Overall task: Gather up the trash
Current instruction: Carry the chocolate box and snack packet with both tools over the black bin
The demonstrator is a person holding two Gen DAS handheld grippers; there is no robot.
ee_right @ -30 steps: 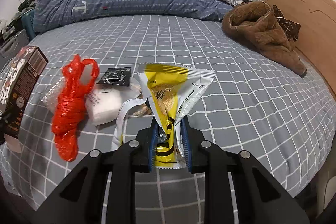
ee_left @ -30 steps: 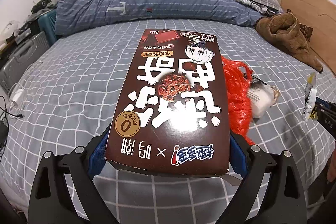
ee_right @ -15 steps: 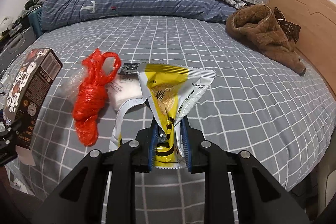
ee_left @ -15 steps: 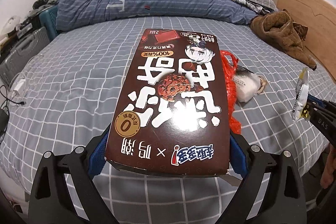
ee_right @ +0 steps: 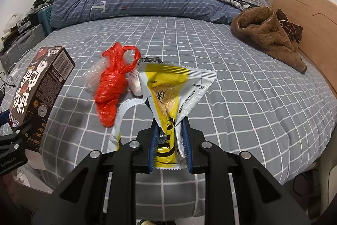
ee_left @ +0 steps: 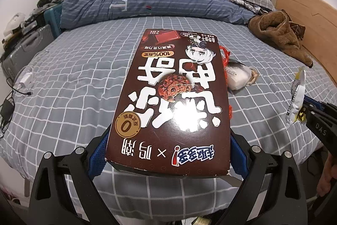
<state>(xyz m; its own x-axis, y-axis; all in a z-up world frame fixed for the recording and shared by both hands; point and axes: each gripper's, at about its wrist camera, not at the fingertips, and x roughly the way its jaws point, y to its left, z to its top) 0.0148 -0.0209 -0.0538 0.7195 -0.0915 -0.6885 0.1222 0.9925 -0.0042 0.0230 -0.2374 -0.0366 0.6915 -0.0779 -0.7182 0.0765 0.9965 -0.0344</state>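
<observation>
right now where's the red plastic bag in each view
Left wrist: the red plastic bag peeks out right of centre, mostly hidden behind the brown cookie box.
Right wrist: left of centre, in full view on the bed, beside the yellow wrapper.
Shared landmark: the brown fleece garment by the headboard.

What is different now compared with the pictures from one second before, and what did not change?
Both grippers have drawn back from the bed: the red bag and white packet now lie farther up in both views, and more of the bed's near edge shows. Nothing was taken or let go. The left gripper still holds the brown box, the right gripper the yellow wrapper. The brown garment has not moved.
</observation>
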